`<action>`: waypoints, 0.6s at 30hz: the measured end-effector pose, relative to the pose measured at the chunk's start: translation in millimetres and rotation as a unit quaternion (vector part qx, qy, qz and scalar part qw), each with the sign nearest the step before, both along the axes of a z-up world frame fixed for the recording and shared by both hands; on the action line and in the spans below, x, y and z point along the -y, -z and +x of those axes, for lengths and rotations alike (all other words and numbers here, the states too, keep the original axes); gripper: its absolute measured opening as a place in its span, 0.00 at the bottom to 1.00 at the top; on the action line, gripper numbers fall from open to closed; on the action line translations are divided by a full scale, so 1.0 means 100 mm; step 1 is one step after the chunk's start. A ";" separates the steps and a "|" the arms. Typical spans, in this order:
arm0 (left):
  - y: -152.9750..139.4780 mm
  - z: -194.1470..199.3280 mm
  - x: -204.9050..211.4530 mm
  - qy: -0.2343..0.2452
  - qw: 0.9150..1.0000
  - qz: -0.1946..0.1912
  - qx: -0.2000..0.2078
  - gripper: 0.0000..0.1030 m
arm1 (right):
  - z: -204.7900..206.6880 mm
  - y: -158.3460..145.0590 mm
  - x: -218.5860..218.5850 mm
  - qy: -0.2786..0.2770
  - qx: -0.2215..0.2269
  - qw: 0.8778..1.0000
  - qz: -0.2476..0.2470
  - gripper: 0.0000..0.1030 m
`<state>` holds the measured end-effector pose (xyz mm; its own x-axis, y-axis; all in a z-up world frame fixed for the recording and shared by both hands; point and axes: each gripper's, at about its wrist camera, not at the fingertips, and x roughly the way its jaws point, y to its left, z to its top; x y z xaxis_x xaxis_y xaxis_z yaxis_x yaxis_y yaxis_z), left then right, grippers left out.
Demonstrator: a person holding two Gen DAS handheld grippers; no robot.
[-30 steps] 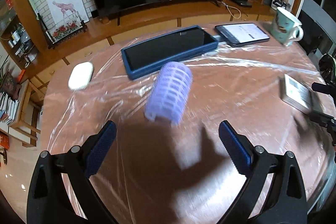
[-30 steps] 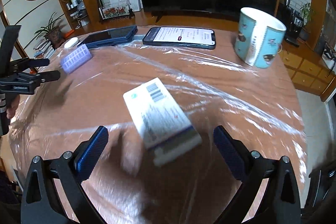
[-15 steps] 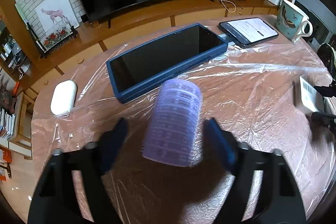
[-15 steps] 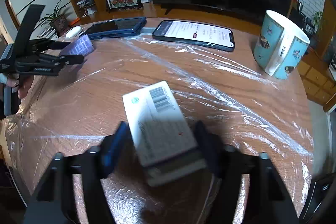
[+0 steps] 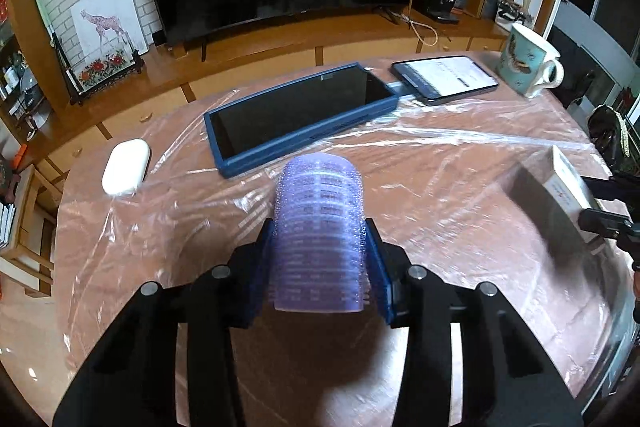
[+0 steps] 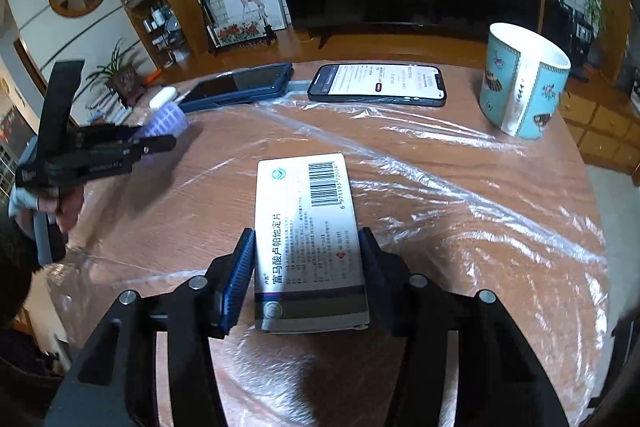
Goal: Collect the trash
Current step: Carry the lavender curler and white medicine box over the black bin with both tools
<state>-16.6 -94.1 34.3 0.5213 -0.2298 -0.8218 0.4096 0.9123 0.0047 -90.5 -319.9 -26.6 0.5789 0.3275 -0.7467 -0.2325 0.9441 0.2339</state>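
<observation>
My left gripper [image 5: 319, 267] is shut on a purple hair roller [image 5: 319, 227], its blue pads pressing both sides. The roller points away from me over the plastic-covered round table [image 5: 440, 187]. My right gripper [image 6: 307, 275] is shut on a white medicine box [image 6: 308, 227] with a barcode and printed text on top. In the right wrist view the left gripper [image 6: 160, 143] shows at the far left with the roller [image 6: 168, 121]. In the left wrist view the box [image 5: 568, 187] and right gripper show at the right edge.
A dark tablet in a blue case [image 5: 300, 115] and a lit phone [image 5: 444, 77] lie at the table's far side. A turquoise mug [image 6: 524, 81] stands at the far right. A white oval case [image 5: 126, 167] lies at the left. A TV and low wooden cabinet stand beyond.
Both grippers moved forward and closed from wide open. The left one took hold of the roller, the right one took hold of the medicine box.
</observation>
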 end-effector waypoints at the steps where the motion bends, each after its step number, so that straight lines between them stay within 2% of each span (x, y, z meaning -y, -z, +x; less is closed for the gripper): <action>1: -0.02 -0.04 0.02 0.001 1.000 -0.003 0.001 0.43 | -0.02 -0.01 0.00 0.001 0.000 1.000 0.003 0.50; 11: -0.16 -0.57 0.11 -0.003 1.000 -0.028 0.007 0.43 | -0.29 -0.13 -0.10 -0.003 0.008 1.000 0.019 0.50; 18: -0.17 -0.88 0.13 -0.005 1.000 -0.026 0.006 0.43 | -0.55 -0.20 -0.15 -0.003 0.012 0.999 0.030 0.50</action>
